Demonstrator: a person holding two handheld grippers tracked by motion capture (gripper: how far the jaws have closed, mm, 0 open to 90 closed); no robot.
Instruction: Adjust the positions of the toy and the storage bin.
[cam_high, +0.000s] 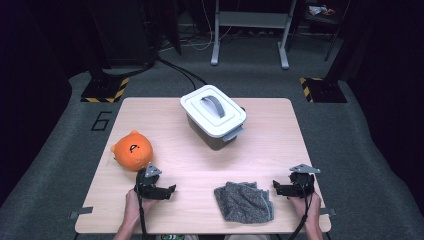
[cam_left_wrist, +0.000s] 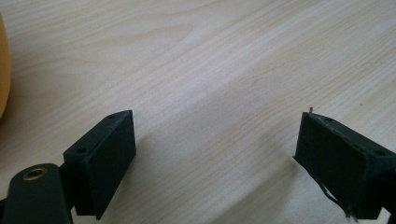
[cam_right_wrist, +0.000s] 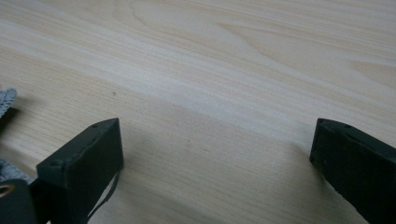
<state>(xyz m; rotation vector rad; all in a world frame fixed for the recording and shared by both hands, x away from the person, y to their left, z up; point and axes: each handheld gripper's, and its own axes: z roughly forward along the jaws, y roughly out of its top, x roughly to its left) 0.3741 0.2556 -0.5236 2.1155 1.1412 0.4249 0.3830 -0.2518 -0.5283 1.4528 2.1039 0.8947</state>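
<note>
A pale wooden bench (cam_high: 200, 165) stands on a grey carpeted floor (cam_high: 360, 150), seen from above.

Near the far edge of the bench, around the middle, sits a dark storage box with a white lid (cam_high: 214, 112) and a grey handle (cam_high: 213, 105), its lid on and the box turned at an angle to the bench edges.

On the near side, right of centre, a crumpled grey cloth (cam_high: 244, 201) lies flat on the wood.

At the left, an orange plush toy (cam_high: 131, 150), round with small ears and a black mark on its front, rests on the bench.

Two hands come in from the near edge, each holding a black claw. The left claw (cam_high: 170, 190) lies low over the wood just in front of the plush toy, pointing right toward the cloth. Its jaws are spread wide with bare wood between them, and an orange edge of the toy shows at the left of its own view. The right claw (cam_high: 276, 186) sits just right of the cloth, pointing left at it, jaws also spread wide and pinching nothing; grey cloth shows just beside its left jaw.
</note>
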